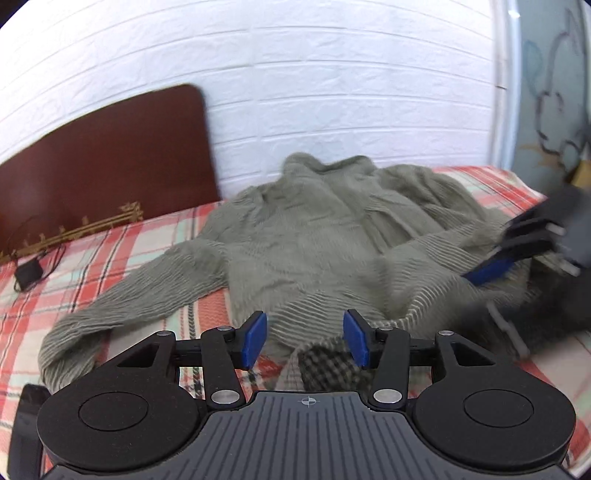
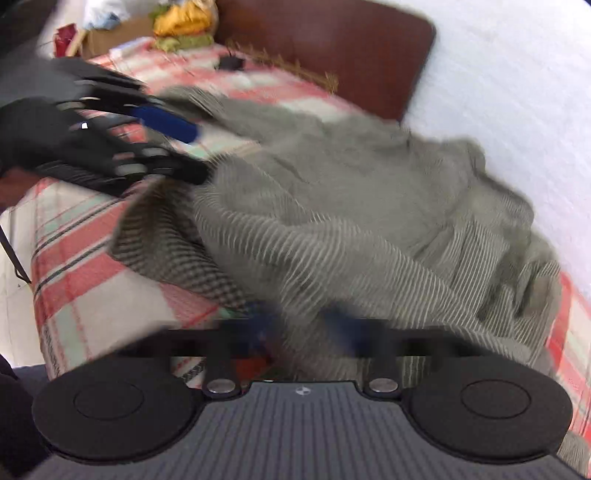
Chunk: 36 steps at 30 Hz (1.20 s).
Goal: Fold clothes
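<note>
Plaid bedcover (image 1: 110,251) in red, cream and pale green lies under everything, bounded by a white brick-pattern wall (image 1: 295,74) and a dark brown headboard (image 1: 110,155). A small black box with a cable (image 1: 27,275) sits on the cover near the headboard, well apart from the work. In the right wrist view a cardboard box (image 2: 110,37) and yellow cloth (image 2: 184,18) stand beyond the bed's far corner.

Grey-green ribbed sweater (image 1: 314,229) lies spread on the bed, one sleeve trailing toward the left edge of the left wrist view, its hem turned up to show a checked inner side.

Left gripper (image 1: 304,338) hangs released, blue pads apart, the hem just beyond and below them, not pinched. Right gripper (image 2: 306,332) is blurred; its jaws are clenched against the sweater's edge, whether cloth is caught cannot be told.

No legible writing.
</note>
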Tool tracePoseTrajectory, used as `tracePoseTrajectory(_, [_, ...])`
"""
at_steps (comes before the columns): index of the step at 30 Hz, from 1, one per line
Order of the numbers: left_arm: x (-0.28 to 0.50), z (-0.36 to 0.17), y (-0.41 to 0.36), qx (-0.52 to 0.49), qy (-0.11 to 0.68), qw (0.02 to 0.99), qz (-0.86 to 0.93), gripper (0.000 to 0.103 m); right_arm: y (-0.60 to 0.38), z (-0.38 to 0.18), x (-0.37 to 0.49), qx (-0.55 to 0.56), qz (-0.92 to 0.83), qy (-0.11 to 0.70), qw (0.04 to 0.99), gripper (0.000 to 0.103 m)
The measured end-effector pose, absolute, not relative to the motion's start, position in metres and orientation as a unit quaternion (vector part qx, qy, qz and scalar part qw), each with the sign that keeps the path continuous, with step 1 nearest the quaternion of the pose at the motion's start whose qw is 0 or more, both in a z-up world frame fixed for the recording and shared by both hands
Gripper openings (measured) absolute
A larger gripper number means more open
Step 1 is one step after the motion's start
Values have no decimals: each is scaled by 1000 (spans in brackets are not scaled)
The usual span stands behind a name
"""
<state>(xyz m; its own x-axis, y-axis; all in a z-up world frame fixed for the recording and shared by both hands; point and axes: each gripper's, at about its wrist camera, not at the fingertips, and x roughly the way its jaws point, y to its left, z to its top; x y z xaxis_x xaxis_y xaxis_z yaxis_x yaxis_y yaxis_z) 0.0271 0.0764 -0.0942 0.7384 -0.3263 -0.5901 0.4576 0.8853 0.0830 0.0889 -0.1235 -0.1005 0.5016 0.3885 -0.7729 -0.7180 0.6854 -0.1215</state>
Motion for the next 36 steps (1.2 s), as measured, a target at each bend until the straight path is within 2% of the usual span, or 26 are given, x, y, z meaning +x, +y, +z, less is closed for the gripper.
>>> tracePoseTrajectory(4, [6,-97,61,158,288,900,-287,62,-134,-81,126,-136,305,382,862,1])
tracePoseTrajectory(11, [0,-121,15,233,279,870,-333,62,-131,-45,183,-74,255,330,906,1])
tracePoseTrajectory(16, [13,-141,-3,271,278,863,-322,62,-121,-43,226,-19,203,282,937,1])
tracePoseTrajectory(18, [23,-151,-4,276,294,859,-314,62,-119,-52,240,-5,189,286,939,2])
tracePoseTrajectory(21, [32,-163,-6,285,303,855,-310,62,-117,-75,258,0,186,333,924,4])
tracePoseTrajectory(23, [33,-165,-8,299,291,855,-309,72,-118,-88,264,1,188,364,912,5])
tracePoseTrajectory(24, [34,-165,-9,307,284,854,-308,76,-119,-93,265,1,189,378,906,7])
tracePoseTrajectory(26, [34,-167,-10,317,276,852,-311,77,-127,-91,259,15,192,384,903,35])
tracePoseTrajectory(27, [35,-167,-11,319,276,850,-316,76,-135,-86,252,27,193,382,904,61])
tracePoseTrajectory(28, [36,-166,-12,318,278,847,-324,71,-142,-79,243,34,195,373,906,68])
tracePoseTrajectory(29, [36,-166,-12,318,280,843,-332,64,-150,-71,235,40,198,364,909,68])
tracePoseTrajectory(31, [39,-163,-11,301,297,833,-356,17,-167,-55,215,45,214,348,911,68])
tracePoseTrajectory(34, [43,-159,-7,270,317,837,-356,1,-201,-39,180,61,219,319,920,71])
tracePoseTrajectory(36, [48,-154,-1,236,329,843,-353,0,-228,-38,154,77,213,313,922,71])
